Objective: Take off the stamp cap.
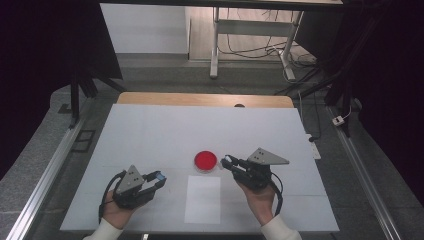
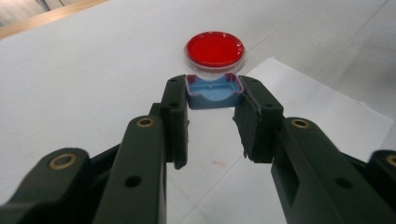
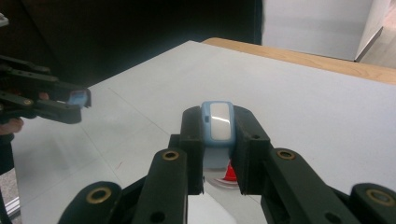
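Though half hidden by jaws: red dish (image 3: 229,173), cut off.
Left gripper (image 2: 214,95): clamps blue tray (image 2: 214,92).
Right gripper (image 3: 217,122): clamps blue block (image 3: 218,122).

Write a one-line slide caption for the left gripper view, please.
Left tongs grip a small blue tray in front of a red-filled petri dish.

A white sheet of paper (image 1: 202,199) lies flat near the front edge of the worktop (image 1: 150,135), whose pale grey cover leaves a strip of bare wood (image 1: 200,99) along the far side. Beyond it, on the grey floor (image 1: 165,75), stand the metal legs of another table (image 1: 216,45) with loose cables (image 1: 250,50) trailing beneath, and a white power strip (image 1: 314,149) lies off to the right
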`<action>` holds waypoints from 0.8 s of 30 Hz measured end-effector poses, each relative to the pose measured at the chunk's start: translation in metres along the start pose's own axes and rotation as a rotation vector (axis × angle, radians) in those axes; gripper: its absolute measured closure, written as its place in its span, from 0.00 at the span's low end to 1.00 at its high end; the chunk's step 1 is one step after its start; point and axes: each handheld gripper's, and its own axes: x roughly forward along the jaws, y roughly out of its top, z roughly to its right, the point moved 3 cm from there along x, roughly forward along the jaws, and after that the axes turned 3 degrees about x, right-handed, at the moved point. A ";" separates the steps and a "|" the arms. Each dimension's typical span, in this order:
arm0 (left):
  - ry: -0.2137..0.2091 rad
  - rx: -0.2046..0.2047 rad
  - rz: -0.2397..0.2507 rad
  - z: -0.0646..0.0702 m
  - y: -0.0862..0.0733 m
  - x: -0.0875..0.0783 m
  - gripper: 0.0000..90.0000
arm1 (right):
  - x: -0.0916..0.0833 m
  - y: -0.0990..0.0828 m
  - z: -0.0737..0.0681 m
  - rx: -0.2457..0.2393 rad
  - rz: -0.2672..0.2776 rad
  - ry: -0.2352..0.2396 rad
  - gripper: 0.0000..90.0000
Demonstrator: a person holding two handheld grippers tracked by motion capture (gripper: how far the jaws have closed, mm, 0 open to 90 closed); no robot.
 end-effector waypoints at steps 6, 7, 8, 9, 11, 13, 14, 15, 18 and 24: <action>0.018 -0.029 -0.004 -0.008 -0.010 -0.012 0.73 | 0.001 0.000 0.000 0.000 -0.003 -0.001 0.84; 0.021 -0.034 -0.006 -0.009 -0.012 -0.013 0.73 | 0.000 0.000 0.001 -0.001 -0.003 -0.001 0.84; 0.024 -0.040 -0.006 -0.010 -0.014 -0.015 0.73 | 0.000 0.000 0.001 -0.002 -0.003 -0.002 0.84; 0.026 -0.044 -0.008 -0.012 -0.015 -0.017 0.73 | 0.001 -0.001 0.001 -0.002 -0.003 -0.003 0.84; 0.033 -0.053 -0.010 -0.014 -0.019 -0.020 0.73 | 0.001 -0.001 0.002 -0.002 -0.005 -0.004 0.84; 0.038 -0.062 -0.012 -0.015 -0.022 -0.023 0.73 | 0.001 -0.001 0.003 -0.004 -0.006 -0.005 0.84; 0.039 -0.066 -0.013 -0.016 -0.024 -0.024 0.73 | 0.001 -0.001 0.003 -0.003 -0.005 -0.005 0.84; 0.040 -0.070 -0.014 -0.017 -0.026 -0.026 0.73 | 0.001 -0.002 0.003 -0.003 -0.003 -0.005 0.84; 0.047 -0.078 -0.018 -0.019 -0.030 -0.030 0.73 | 0.001 -0.001 0.004 -0.006 -0.001 -0.005 0.84; 0.055 -0.097 -0.022 -0.023 -0.036 -0.034 0.73 | 0.001 -0.002 0.004 -0.014 -0.002 -0.005 0.84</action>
